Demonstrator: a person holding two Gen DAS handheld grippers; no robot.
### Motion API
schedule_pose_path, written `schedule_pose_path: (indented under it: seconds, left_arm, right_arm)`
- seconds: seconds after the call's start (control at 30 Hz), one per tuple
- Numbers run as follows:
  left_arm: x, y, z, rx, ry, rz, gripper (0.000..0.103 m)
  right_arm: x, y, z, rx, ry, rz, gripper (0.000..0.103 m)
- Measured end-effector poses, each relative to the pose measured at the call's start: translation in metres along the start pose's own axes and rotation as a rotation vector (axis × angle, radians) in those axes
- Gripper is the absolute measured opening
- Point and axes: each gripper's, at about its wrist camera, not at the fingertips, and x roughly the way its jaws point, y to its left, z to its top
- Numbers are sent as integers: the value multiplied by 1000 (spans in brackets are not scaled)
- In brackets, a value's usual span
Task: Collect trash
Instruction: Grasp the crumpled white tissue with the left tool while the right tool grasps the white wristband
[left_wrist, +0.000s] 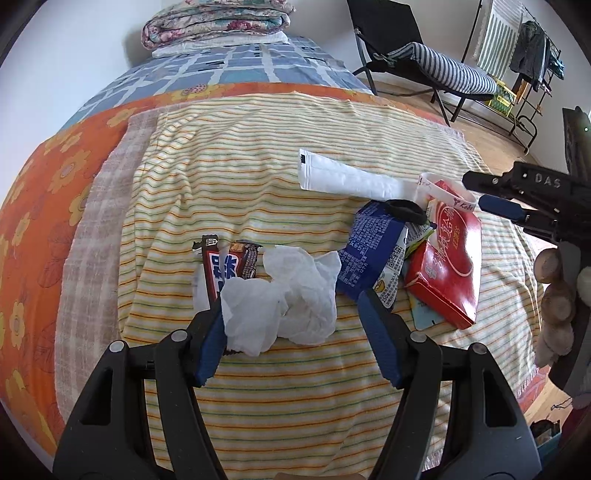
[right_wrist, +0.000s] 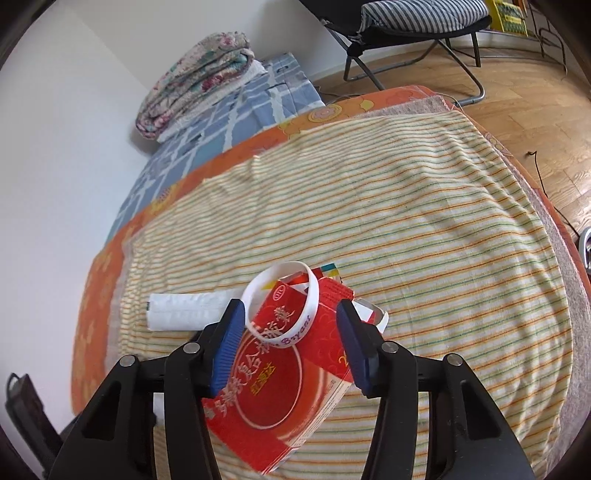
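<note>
Trash lies on a striped blanket (left_wrist: 258, 192). My left gripper (left_wrist: 295, 317) is open around a crumpled white tissue (left_wrist: 288, 295), the left pad touching it. A red-and-brown candy wrapper (left_wrist: 225, 269) lies behind the tissue. A blue carton (left_wrist: 373, 251), a black hair tie (left_wrist: 406, 210), a red box (left_wrist: 450, 258), a white wristband (left_wrist: 443, 192) and a white packet (left_wrist: 347, 177) lie to the right. My right gripper (right_wrist: 291, 332) is open over the red box (right_wrist: 280, 384), with the wristband (right_wrist: 284, 302) between its fingers. It also shows in the left wrist view (left_wrist: 502, 206).
Folded quilts (left_wrist: 218, 22) sit at the bed's far end on a blue checked sheet (left_wrist: 258, 66). An orange flowered cover (left_wrist: 44, 206) runs along the left. A folding chair (left_wrist: 424, 62) and a clothes rack (left_wrist: 532, 55) stand on the wooden floor (right_wrist: 517, 110).
</note>
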Motion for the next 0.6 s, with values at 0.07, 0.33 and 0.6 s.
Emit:
schedule_pose_path:
  seconds: [0.07,0.33,0.6]
  left_arm:
    - [3,1,0,1,9,0,62]
    - [9,11,0,-28,24,-20,33]
    - [-3,15,2,-43,-8,-52,17]
  right_arm:
    - [5,-1,0,-5,9,-11,40]
    - [14,-4,-2,-32,23,-38,10]
    - [3,-12,1,11,-15,-10,5]
